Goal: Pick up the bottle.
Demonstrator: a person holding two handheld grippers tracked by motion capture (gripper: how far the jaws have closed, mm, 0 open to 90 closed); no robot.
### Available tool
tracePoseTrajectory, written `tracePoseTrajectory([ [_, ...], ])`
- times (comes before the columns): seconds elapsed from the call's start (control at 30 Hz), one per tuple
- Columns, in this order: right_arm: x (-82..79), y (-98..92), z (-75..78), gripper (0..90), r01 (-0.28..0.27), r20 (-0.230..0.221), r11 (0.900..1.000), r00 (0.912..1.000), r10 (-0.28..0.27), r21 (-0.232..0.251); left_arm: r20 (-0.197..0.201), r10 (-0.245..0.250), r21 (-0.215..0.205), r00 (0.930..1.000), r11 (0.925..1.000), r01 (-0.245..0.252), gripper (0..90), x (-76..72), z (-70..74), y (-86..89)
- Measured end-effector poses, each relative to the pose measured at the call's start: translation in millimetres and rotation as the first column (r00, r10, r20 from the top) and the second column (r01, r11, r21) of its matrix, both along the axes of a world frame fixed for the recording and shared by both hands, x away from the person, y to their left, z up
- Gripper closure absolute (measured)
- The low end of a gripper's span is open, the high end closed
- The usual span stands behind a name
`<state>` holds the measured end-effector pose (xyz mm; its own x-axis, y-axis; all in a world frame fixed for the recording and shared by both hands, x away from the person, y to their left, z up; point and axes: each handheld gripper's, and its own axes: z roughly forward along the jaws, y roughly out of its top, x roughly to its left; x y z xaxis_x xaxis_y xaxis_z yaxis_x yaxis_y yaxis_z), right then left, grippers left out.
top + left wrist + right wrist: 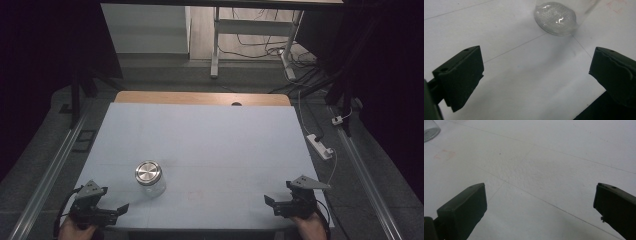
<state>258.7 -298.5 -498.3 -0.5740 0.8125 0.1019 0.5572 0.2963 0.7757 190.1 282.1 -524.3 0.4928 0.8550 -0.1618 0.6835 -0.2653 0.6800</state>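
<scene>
A clear glass jar with a shiny metal lid stands upright on the white sheet, at the front left. In the left gripper view the jar's base sits just ahead of the jaws. My left gripper rests at the front left corner, a short way left of and nearer than the jar, open and holding nothing. My right gripper is at the front right corner, far from the jar, also open over bare sheet. The jar's edge shows at that view's top left.
A faint red square mark lies on the sheet right of the jar. The wooden tabletop's far edge shows beyond the sheet. A white power strip and cables lie on the floor at the right. White desk legs stand behind.
</scene>
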Motion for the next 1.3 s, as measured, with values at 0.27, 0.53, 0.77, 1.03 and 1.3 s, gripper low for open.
tracePoseTrajectory([
  [0.27,0.6,2.9,-0.7,0.0,-0.028,-0.008,0.999,0.9996,0.028,-0.021,-0.01,-0.013,-0.013,0.9999,0.9998,0.013,0.0,0.5,0.0,-0.3],
  [0.53,1.0,5.3,-1.2,0.0,-0.052,-0.016,0.998,0.9986,0.051,-0.032,-0.011,-0.021,-0.022,0.9997,0.9995,0.021,0.0,0.4,0.1,0.3],
  [0.77,1.2,6.1,-1.4,0.0,-0.064,-0.021,0.997,0.9978,0.063,-0.036,-0.011,-0.022,-0.015,0.9997,0.9996,0.022,0.0,0.3,0.2,-0.6],
  [1.03,2.0,5.7,-1.7,0.0,-0.068,-0.03,0.997,0.9973,0.067,-0.035,0.002,-0.018,-0.013,0.9998,0.9998,0.018,0.0,0.1,2.1,-1.6],
  [1.3,2.7,6.0,-2.1,0.0,-0.075,-0.038,0.997,0.9965,0.074,-0.035,0.027,-0.028,0.002,0.9992,0.9996,0.028,0.0,0.3,6.9,-8.9],
])
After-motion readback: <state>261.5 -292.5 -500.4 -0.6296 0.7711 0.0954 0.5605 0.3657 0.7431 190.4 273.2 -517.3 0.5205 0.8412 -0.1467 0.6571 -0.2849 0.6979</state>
